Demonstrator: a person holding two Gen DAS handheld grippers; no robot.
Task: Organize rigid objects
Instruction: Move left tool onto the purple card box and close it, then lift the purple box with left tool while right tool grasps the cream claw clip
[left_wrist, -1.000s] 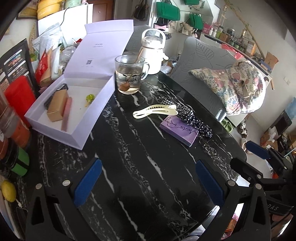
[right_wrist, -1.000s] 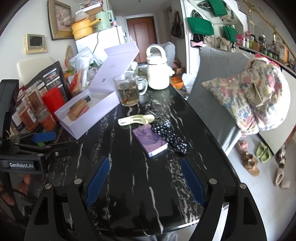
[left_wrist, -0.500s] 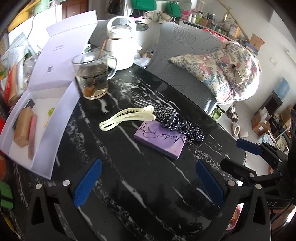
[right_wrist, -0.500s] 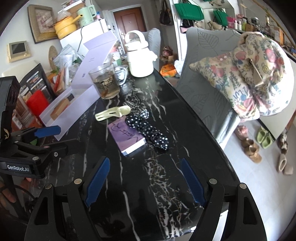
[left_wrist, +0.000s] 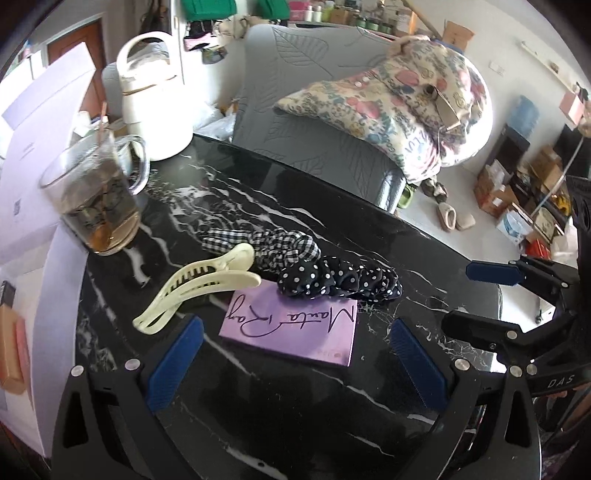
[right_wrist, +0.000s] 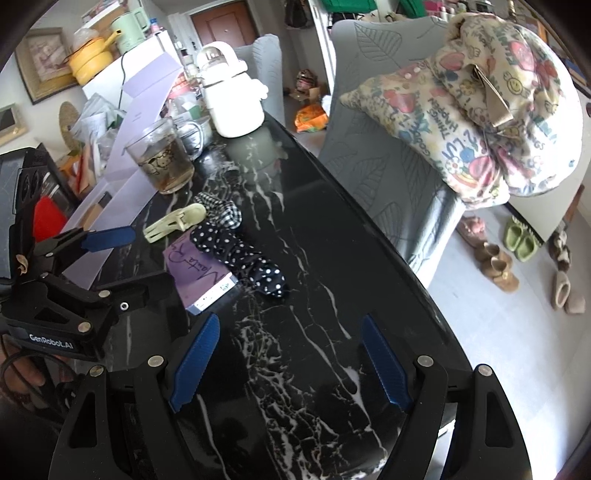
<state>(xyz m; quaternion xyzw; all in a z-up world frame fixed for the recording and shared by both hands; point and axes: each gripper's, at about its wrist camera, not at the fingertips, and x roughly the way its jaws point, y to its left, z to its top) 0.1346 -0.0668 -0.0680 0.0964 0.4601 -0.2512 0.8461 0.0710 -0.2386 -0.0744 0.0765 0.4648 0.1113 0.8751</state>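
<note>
A purple box (left_wrist: 291, 332) with handwriting lies flat on the black marble table (left_wrist: 258, 398). A cream hair clip (left_wrist: 199, 291) lies to its left. A polka-dot scrunchie (left_wrist: 340, 280) and a checked scrunchie (left_wrist: 280, 247) lie just behind it. My left gripper (left_wrist: 295, 343) is open, its blue pads on either side of the box's near end without touching it. In the right wrist view, my right gripper (right_wrist: 290, 332) hangs open over bare table, to the right of the purple box (right_wrist: 199, 269) and the polka-dot scrunchie (right_wrist: 243, 258).
A glass mug (left_wrist: 99, 199) of tea and a white kettle (left_wrist: 155, 96) stand behind the items. An open lavender box (left_wrist: 55, 288) holding small items sits at the left. A grey chair (right_wrist: 388, 166) with a floral cushion (right_wrist: 480, 110) borders the table's right edge.
Both grippers have dropped lower and come closer to the purple box and scrunchies. The left one swung right, away from the lavender box. Their jaws stayed open.
</note>
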